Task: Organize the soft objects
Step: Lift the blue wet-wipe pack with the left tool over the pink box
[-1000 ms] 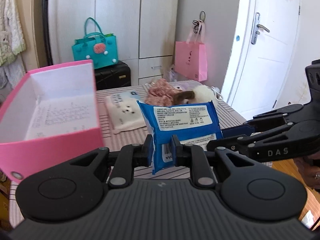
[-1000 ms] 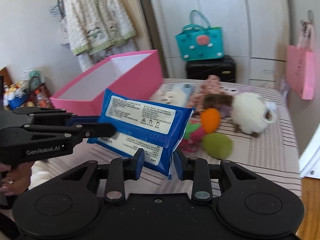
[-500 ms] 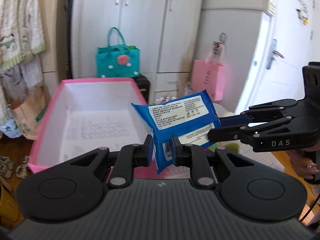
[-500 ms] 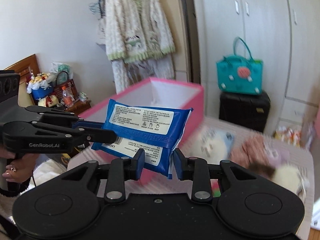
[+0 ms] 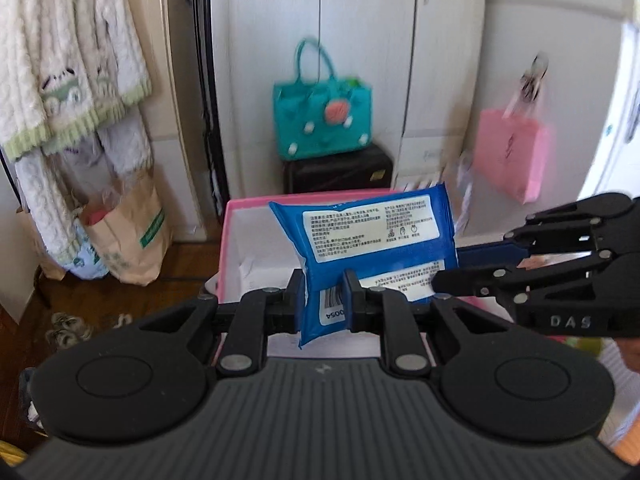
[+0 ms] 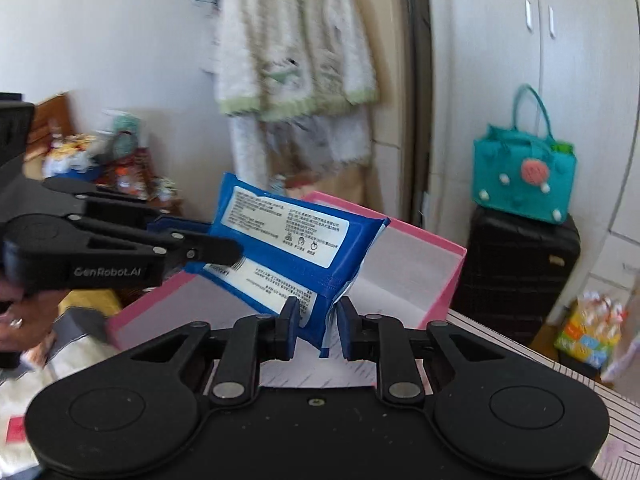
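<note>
A blue wet-wipes pack point(image 5: 372, 236) with white labels hangs in the air, held from two sides. My left gripper point(image 5: 323, 296) is shut on the pack's lower left corner. In the same view my right gripper point(image 5: 448, 268) reaches in from the right and clamps the pack's right edge. The right wrist view shows the pack point(image 6: 296, 236) tilted, with its seam corner between the right gripper point(image 6: 318, 314), whose jaws are closing on it. The left gripper point(image 6: 224, 238) grips the far end. An open pink box point(image 5: 230, 248) with a white inside lies just below and behind the pack point(image 6: 436, 276).
A teal handbag point(image 5: 322, 120) sits on a black suitcase point(image 5: 340, 172) by the wardrobe. A pink paper bag point(image 5: 510, 156) hangs at the right. A white cardigan point(image 5: 68, 80) hangs above a brown paper bag point(image 5: 128, 240). The striped tabletop point(image 6: 560, 364) shows at lower right.
Both grippers have carried the pack up and to the left, away from the plush toys on the table. It now hangs over the pink box, and the toys are out of view.
</note>
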Demonstrator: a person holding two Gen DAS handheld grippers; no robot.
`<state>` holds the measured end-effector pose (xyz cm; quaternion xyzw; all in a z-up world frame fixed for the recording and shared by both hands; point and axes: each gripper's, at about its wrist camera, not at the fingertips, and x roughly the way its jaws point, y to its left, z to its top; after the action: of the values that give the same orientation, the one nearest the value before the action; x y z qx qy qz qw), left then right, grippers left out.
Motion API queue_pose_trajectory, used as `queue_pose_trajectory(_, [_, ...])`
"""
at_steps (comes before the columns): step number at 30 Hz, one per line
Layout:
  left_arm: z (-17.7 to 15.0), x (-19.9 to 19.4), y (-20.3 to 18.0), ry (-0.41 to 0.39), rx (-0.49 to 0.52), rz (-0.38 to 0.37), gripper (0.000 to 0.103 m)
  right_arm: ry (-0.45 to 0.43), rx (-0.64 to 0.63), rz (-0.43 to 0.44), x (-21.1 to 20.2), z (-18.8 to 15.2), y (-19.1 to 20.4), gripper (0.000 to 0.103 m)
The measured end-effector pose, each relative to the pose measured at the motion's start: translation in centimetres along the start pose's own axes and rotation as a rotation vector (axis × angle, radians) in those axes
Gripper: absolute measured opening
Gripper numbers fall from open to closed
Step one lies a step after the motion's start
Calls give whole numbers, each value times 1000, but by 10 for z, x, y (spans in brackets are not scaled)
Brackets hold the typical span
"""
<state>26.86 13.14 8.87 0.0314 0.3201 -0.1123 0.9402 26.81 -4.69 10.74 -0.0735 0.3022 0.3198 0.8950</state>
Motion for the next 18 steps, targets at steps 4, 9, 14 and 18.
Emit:
queue_pose_trajectory(4, [12,43,14,77,37,45,17,58,24,-34,48,14,-9,25])
queue_pose_trajectory(9, [18,78,33,215,5,25,17,145,85,-29,92,22,-24,25])
queue_pose_trajectory(14, [22,88,25,235,93,46,17,160,65,-53,107,24,-28,25])
queue_pose_trajectory(18, [25,96,25,287,74,49,17,190,69,-57,115,23,-32,25])
